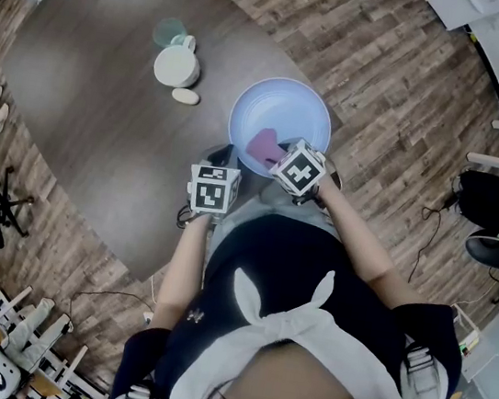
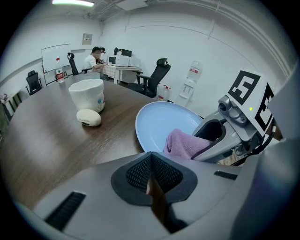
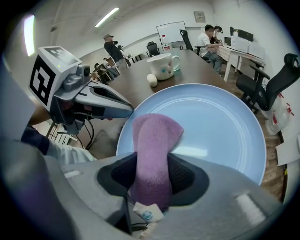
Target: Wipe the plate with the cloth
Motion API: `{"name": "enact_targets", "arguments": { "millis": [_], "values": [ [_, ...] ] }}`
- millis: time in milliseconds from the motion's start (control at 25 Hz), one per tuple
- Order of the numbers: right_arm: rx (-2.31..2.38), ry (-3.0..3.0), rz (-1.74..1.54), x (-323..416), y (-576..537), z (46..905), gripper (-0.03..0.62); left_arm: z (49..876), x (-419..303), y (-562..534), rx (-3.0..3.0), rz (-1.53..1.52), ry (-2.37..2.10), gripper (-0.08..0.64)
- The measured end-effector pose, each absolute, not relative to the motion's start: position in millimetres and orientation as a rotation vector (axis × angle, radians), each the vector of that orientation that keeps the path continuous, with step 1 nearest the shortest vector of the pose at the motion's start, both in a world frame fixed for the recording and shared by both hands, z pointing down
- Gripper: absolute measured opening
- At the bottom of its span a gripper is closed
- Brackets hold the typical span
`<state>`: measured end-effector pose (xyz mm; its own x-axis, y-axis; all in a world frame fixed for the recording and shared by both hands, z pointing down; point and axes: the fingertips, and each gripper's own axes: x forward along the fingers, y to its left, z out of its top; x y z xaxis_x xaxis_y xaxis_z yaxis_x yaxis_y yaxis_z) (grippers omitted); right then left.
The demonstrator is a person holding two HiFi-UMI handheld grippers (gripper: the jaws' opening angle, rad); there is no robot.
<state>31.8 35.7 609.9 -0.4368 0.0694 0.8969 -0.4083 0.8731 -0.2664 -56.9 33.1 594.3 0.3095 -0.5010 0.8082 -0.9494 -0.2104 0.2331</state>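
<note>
Two grippers are ours. With the right gripper (image 3: pixel 151 180) we squeeze the purple cloth (image 3: pixel 155 136) on the blue plate (image 3: pixel 215 117). Our left gripper (image 2: pixel 151 176) is closed tight, empty.

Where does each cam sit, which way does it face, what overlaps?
Head view: on the person's head, facing steeply down at dark wooden table and pale blue round plate; torso, forearms show.
Left gripper view: on the left gripper, facing along its closed jaws across the table to the plate; right gripper shows at right.
Right gripper view: on the right gripper, facing down onto the plate; jaws grip the purple cloth; left gripper at left.
Shared: all three show plate, cloth, white mug.
</note>
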Motion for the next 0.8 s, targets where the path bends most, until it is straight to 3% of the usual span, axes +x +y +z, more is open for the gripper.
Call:
{"name": "enact_targets", "arguments": {
  "millis": [320,400,480,800],
  "values": [
    [0.25,-2.003,0.48,11.2,31.0,604.6,0.19,595.7,-56.7,32.7,1.842,0.763,-1.291,0.005],
    [0.255,-2.012,0.49,9.1,31.8,604.2,0.281,595.6,-57.1,33.2,1.842,0.766,-1.289,0.005],
    [0.281,-2.039,0.503,7.1,30.1,600.7,0.299,594.6,-57.5,33.0,1.844,0.768,-1.294,0.005],
    [0.485,-2.291,0.541,-0.9,1.3,544.1,0.3,550.9,-61.0,15.0,1.886,0.596,-1.358,0.005]
  ]
}}
